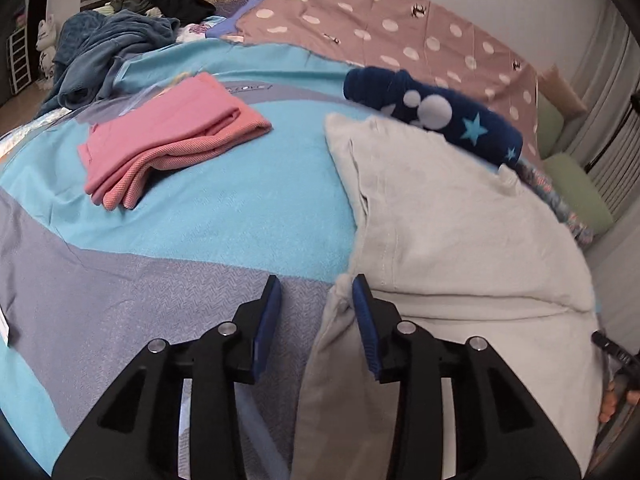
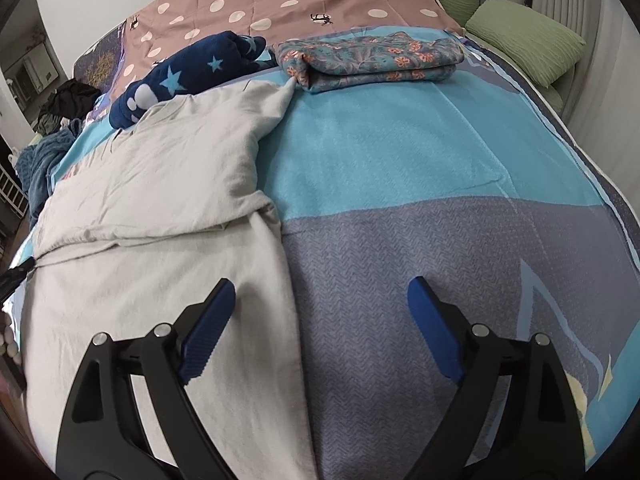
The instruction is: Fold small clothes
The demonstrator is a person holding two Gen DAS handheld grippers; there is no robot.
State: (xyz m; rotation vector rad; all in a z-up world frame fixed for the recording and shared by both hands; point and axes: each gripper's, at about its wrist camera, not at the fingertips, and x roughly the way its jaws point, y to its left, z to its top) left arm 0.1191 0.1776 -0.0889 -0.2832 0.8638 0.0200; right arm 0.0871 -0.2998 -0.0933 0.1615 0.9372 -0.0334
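a light grey garment is spread flat on the bed. the left gripper is held parted at the garment's near left edge, gripping nothing. the right gripper is held wide open across the garment's right edge. a folded pink cloth is laid well apart.

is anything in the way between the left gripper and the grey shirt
Nothing visible. The left gripper is open right at the grey shirt, its edge lying between the open jaws. The pink and navy clothes lie farther back on the bed.
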